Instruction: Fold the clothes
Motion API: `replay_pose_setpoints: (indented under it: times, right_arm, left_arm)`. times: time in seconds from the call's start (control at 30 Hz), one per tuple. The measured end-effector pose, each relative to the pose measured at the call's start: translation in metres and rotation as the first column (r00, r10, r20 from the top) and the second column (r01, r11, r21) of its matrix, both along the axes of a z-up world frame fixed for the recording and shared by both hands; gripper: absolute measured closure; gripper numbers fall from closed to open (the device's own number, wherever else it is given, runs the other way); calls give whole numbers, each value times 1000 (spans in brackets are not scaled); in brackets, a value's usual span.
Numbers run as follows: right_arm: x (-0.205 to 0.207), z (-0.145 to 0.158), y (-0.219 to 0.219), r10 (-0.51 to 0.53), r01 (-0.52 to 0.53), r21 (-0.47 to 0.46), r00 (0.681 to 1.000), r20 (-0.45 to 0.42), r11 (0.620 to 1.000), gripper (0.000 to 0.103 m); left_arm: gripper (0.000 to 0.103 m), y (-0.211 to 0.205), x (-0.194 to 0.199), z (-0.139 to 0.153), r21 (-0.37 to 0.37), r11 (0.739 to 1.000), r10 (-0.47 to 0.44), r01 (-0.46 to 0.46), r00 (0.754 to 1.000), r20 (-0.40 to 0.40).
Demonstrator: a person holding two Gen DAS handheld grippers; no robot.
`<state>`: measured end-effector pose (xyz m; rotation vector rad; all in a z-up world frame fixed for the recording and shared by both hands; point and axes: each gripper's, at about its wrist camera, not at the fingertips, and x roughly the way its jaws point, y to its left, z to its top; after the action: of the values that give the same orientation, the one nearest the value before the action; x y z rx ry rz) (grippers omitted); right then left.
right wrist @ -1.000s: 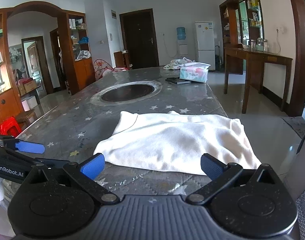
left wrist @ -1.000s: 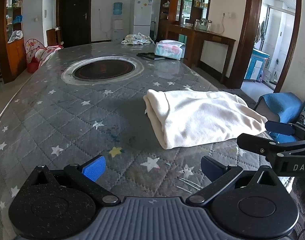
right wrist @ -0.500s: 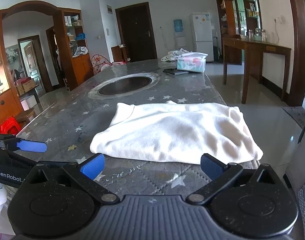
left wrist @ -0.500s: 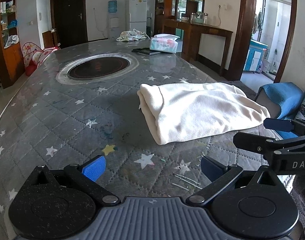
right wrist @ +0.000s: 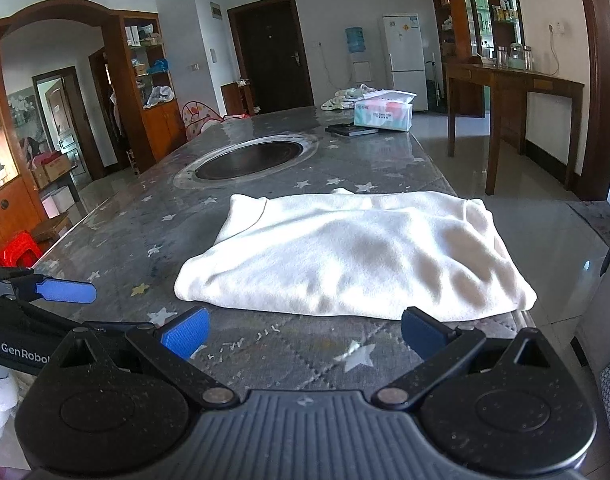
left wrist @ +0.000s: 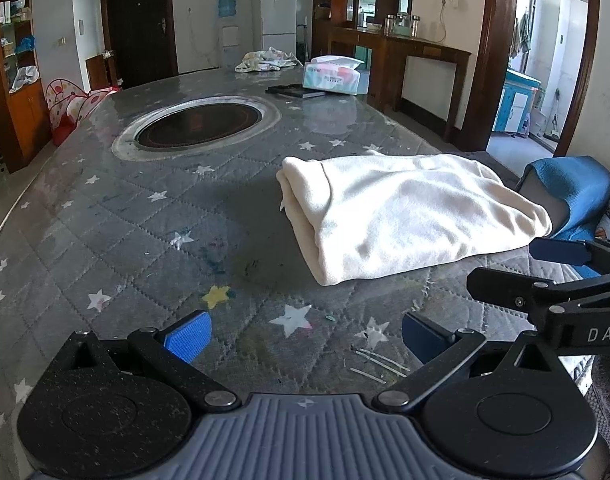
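Cream fleece — the garment (right wrist: 353, 256) lies folded into a thick rectangle on the quilted star-patterned table cover (left wrist: 145, 240), near the table's right-hand edge, with stacked layers showing at its left end. By the look of it the main folds are done; one more fold to halve it, or a tidy-up of the rumpled top, may be all that is left.

From the left wrist view the garment sits at about one o'clock, from the right wrist view at twelve, just beyond the fingertips. Both claws are released — the left gripper (left wrist: 305, 334) and the right gripper (right wrist: 305, 332) each have their blue pads spread wide, holding nothing and touching no cloth, poised above the bare cover.
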<state>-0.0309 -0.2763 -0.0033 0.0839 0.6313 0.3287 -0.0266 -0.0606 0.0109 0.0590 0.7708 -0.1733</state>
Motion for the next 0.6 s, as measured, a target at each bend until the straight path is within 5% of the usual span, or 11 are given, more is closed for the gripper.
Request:
replay_pose_setpoints:
  times: [0.6]
  right_arm:
    - [14, -4, -8, -44, 44, -3, 999, -5, 999, 0]
  left_arm:
    - [0, -2, 23, -1, 12, 1000, 10, -10, 1000, -15]
